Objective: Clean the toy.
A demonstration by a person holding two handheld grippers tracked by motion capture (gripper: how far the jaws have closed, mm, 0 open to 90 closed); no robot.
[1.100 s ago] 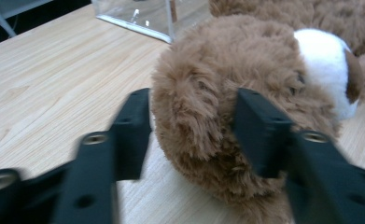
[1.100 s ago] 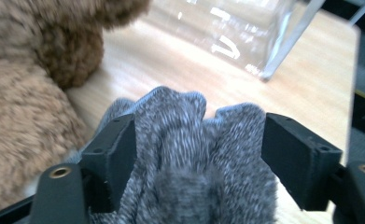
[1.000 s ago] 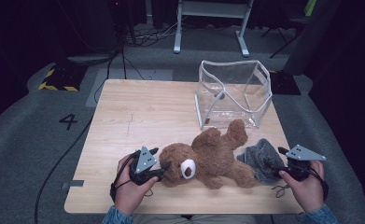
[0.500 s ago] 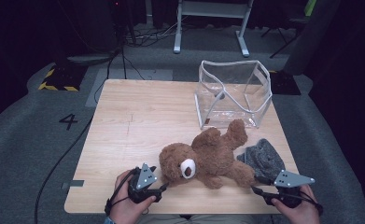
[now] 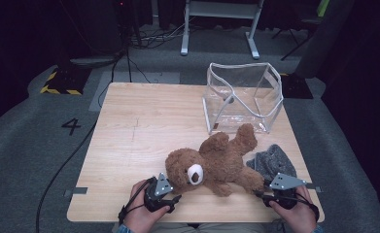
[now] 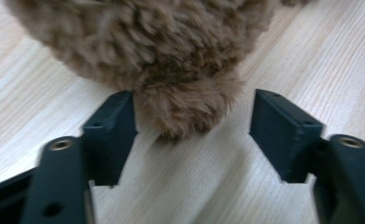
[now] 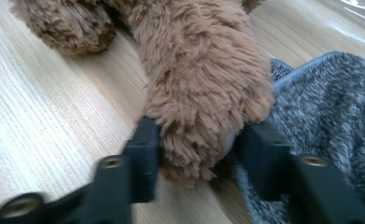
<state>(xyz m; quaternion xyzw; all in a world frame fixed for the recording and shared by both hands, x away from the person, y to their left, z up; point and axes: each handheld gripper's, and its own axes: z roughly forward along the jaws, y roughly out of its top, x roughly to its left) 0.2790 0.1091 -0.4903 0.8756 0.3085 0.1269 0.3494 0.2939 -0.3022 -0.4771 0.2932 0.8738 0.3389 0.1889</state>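
A brown teddy bear (image 5: 221, 162) lies on its back on the wooden table (image 5: 144, 126), head toward the left. My left gripper (image 5: 176, 196) is at the head, open, and its jaws have just been closing a little. The bear's ear (image 6: 189, 105) sits between them: one pad (image 6: 117, 126) brushes the fur, the other stands apart from it. My right gripper (image 5: 260, 193) has just been closing, and its jaws now press both sides of the bear's leg (image 7: 203, 116); I see the gripper (image 7: 199, 156) squeezing the fur.
A grey knitted cloth (image 5: 271, 162) lies partly under the bear's leg at the right, also beside the right jaw as grey cloth (image 7: 329, 107). A clear plastic bag (image 5: 241, 97) stands open at the back right. Both hands are close to the table's near edge.
Both hands have dropped toward the near edge. The right gripper came left from beside the cloth and closed on the bear's leg. The left gripper slid to the bear's ear.
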